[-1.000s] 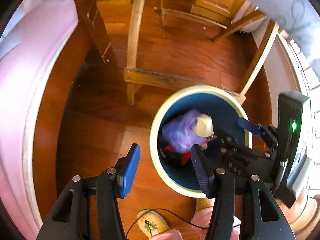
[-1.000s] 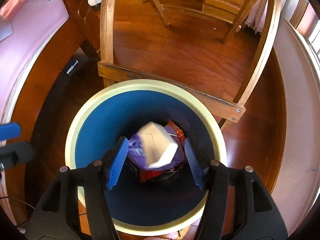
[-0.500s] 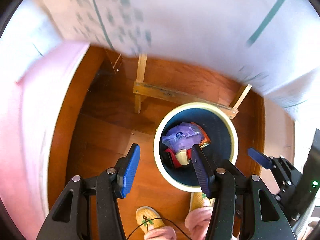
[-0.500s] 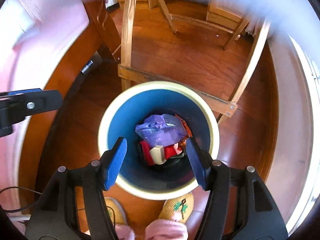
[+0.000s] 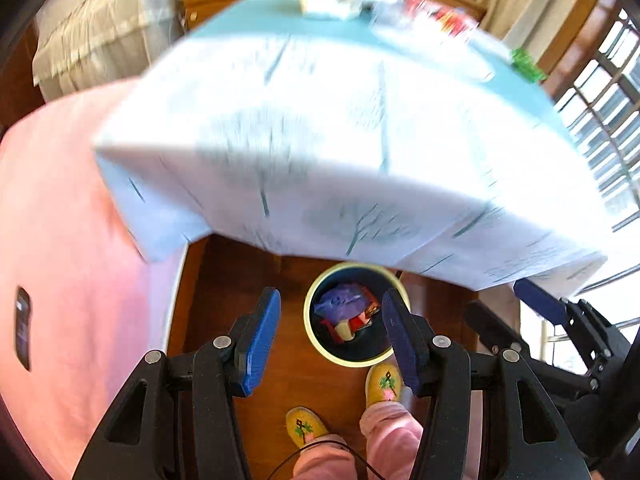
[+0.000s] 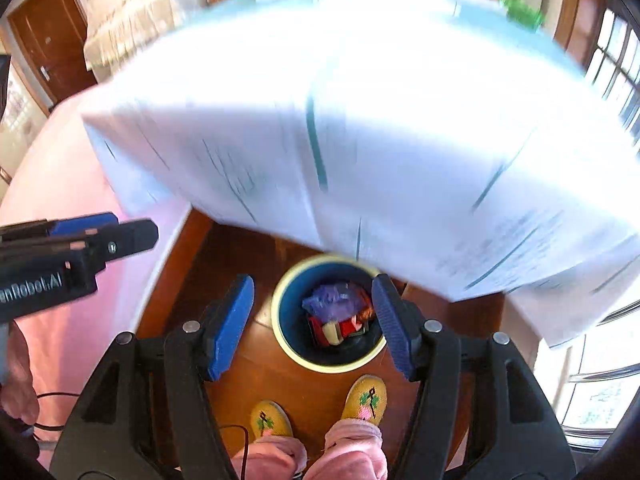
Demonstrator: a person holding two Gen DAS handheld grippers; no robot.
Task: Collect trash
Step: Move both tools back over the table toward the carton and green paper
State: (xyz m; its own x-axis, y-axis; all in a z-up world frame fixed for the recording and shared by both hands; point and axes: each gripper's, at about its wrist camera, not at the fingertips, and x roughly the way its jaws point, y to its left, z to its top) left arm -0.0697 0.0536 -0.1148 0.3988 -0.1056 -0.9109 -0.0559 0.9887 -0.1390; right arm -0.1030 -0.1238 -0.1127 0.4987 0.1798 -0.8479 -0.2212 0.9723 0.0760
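Through the left wrist camera we count one trash bin (image 5: 356,356), standing on the wood floor (image 5: 208,280) between and beyond the wide-spread, empty jaws of our left gripper (image 5: 328,334); in it lie one purple wrapper (image 5: 340,303), something red and a pale lump we cannot identify. Two yellow slippers (image 5: 384,382) sit below the jaws. A blurred tablecloth (image 5: 340,140) hangs above, its tabletop clutter unreadable; a pink bedspread (image 5: 60,240) lies left. Through the right wrist camera we see the same bin (image 6: 288,344) between the wide, empty jaws of our right gripper (image 6: 314,322), its far rim cut off by the cloth. A brown door (image 6: 52,40) stands far left, window bars far right.
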